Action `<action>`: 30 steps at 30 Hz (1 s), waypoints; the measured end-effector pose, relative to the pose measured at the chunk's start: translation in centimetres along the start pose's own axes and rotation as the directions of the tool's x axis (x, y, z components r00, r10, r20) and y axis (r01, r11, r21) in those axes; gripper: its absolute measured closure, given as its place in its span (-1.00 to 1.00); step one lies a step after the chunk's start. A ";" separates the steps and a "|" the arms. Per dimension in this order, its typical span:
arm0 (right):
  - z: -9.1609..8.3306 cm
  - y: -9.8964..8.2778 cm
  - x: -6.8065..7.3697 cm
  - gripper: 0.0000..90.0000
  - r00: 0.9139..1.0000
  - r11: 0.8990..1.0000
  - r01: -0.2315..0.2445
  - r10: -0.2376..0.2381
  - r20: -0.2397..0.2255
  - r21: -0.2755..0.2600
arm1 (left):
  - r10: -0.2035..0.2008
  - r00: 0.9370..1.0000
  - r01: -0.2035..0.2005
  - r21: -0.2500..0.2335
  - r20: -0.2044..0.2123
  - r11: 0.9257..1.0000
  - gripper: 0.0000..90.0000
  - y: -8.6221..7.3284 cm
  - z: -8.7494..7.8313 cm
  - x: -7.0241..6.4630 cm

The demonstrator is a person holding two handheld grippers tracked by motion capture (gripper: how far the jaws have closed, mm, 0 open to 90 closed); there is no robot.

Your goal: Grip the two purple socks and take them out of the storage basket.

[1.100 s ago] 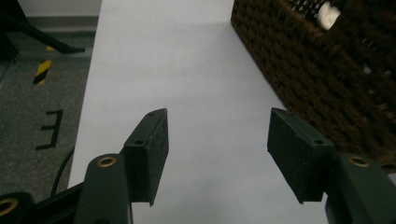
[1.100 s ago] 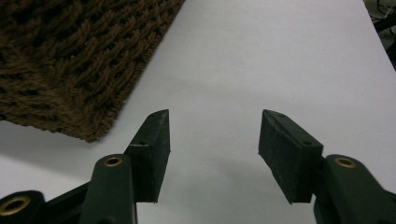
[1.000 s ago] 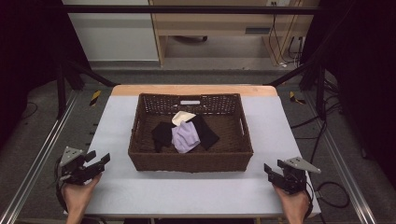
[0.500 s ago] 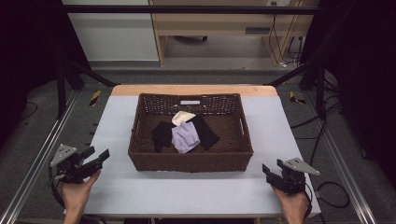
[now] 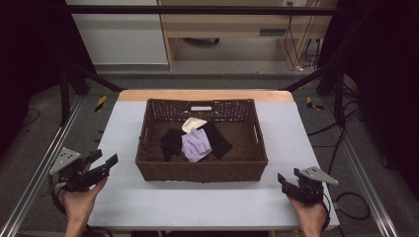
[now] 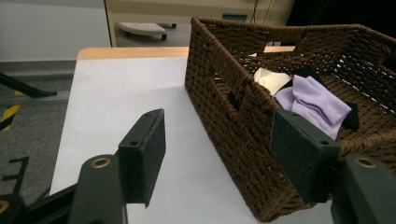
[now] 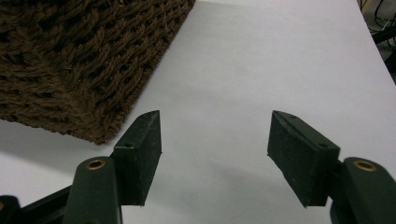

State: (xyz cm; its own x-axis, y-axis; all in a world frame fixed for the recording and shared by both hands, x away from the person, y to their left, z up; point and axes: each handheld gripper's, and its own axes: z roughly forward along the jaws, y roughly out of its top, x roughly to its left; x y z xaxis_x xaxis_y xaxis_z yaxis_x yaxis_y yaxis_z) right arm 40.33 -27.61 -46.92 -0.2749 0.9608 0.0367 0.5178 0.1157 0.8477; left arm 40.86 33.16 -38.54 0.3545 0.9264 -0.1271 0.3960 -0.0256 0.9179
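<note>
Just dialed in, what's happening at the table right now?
A person holds a gripper in each hand on either side of a brown wicker basket. It holds a lilac cloth, a cream cloth and black cloths. The left gripper is open and empty. The right gripper has just been opening, nothing between its jaws.

No readable text anywhere (the basket (image 5: 202, 168) label is blurred)
</note>
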 end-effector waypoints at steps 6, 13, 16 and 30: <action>-0.1 -0.1 -0.2 -0.16 1.000 1.000 -0.011 0.011 0.000 0.005 | 0.002 1.000 -0.002 0.001 0.020 1.000 -0.21 1.1 0.0 -0.4; -0.3 -0.1 -0.1 -0.12 1.000 1.000 -0.008 0.008 0.001 -0.003 | 0.015 0.999 -0.015 -0.013 0.038 1.000 -0.21 2.7 0.5 -1.2; -0.3 -0.1 -0.1 -0.11 1.000 1.000 -0.008 0.008 -0.005 -0.004 | 0.030 0.998 -0.028 -0.027 0.051 0.999 -0.21 3.6 0.8 -1.9; -0.2 0.1 0.0 -0.09 1.000 1.000 -0.003 0.003 -0.008 -0.005 | 0.093 0.988 -0.088 -0.045 0.121 0.995 -0.21 7.8 3.6 -6.0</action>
State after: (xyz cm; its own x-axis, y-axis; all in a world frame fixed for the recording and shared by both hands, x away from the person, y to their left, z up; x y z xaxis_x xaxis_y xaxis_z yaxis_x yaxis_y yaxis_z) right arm 40.21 -27.69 -46.75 -0.2797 0.9591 0.0431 0.5148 0.1119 0.8500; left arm 44.87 26.01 -31.91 0.4895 0.8678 -0.0853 0.3246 -0.0906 0.9415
